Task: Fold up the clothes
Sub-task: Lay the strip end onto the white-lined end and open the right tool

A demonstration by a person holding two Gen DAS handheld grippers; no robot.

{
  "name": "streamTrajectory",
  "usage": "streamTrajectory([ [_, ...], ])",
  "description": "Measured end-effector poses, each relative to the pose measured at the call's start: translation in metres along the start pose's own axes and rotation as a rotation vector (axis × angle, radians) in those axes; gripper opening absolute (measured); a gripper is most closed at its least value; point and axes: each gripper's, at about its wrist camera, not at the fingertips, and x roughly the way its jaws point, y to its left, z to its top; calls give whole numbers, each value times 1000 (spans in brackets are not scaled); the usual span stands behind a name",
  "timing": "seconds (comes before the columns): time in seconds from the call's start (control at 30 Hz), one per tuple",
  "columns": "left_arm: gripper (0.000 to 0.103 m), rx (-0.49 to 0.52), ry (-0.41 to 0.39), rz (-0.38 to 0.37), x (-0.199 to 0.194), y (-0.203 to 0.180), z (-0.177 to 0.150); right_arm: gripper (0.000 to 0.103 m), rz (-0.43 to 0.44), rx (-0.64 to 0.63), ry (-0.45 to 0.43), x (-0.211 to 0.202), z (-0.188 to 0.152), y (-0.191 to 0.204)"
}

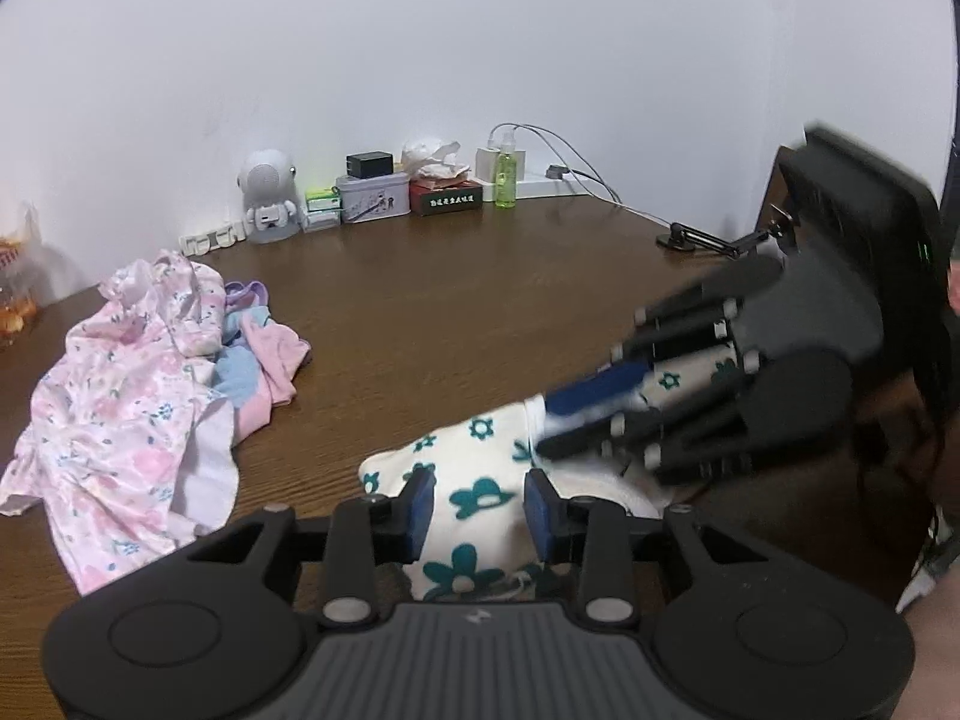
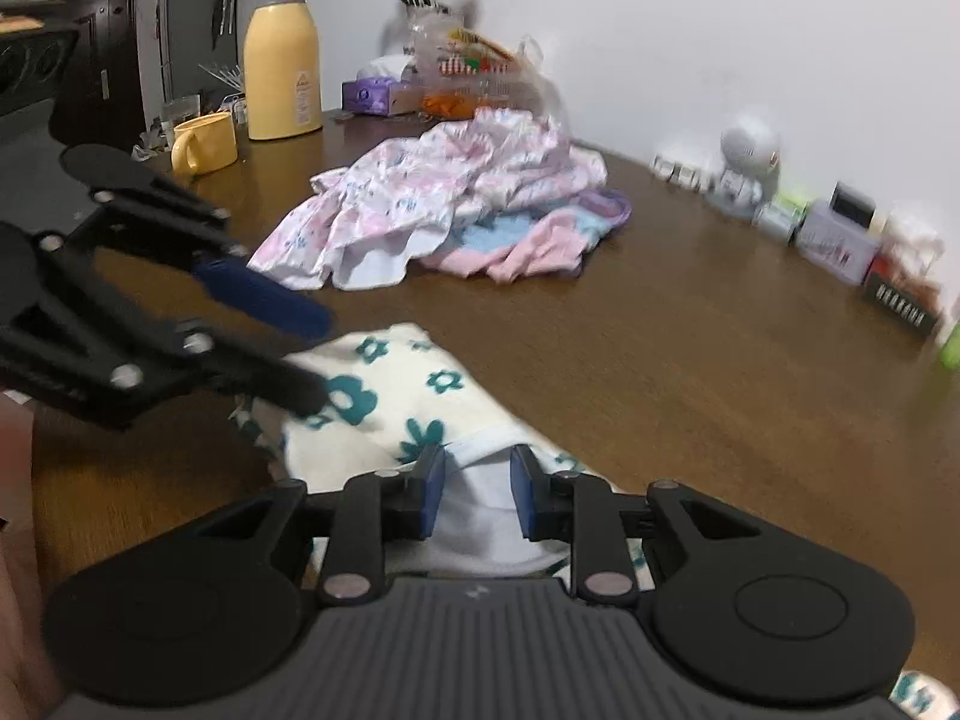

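A cream garment with teal flowers (image 1: 474, 480) lies bunched on the brown table near its front edge; it also shows in the right wrist view (image 2: 390, 396). My left gripper (image 1: 479, 507) is open, its jaws either side of the cloth. My right gripper (image 2: 477, 492) is open over the garment's white inner collar; it also shows in the left wrist view (image 1: 570, 420), blurred, its fingers at the cloth's right end. The left gripper (image 2: 312, 354) appears blurred at the left of the right wrist view, open above the garment.
A pile of pink floral and pastel clothes (image 1: 138, 372) lies to the left. Tins, a green bottle (image 1: 505, 174), a toy robot (image 1: 268, 195) and cables line the wall. A yellow flask (image 2: 282, 60), mug (image 2: 204, 143) and flower vase stand far left.
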Motion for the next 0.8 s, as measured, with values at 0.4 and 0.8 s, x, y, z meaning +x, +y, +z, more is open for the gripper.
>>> streamTrajectory([
  [0.4,32,23,64,-15,20,-4,-13,24,-20,-1,-18,-2,6,0],
  [0.8,64,-71,44,-22,8,5,-10,26,22,24,-9,5,-10,14],
])
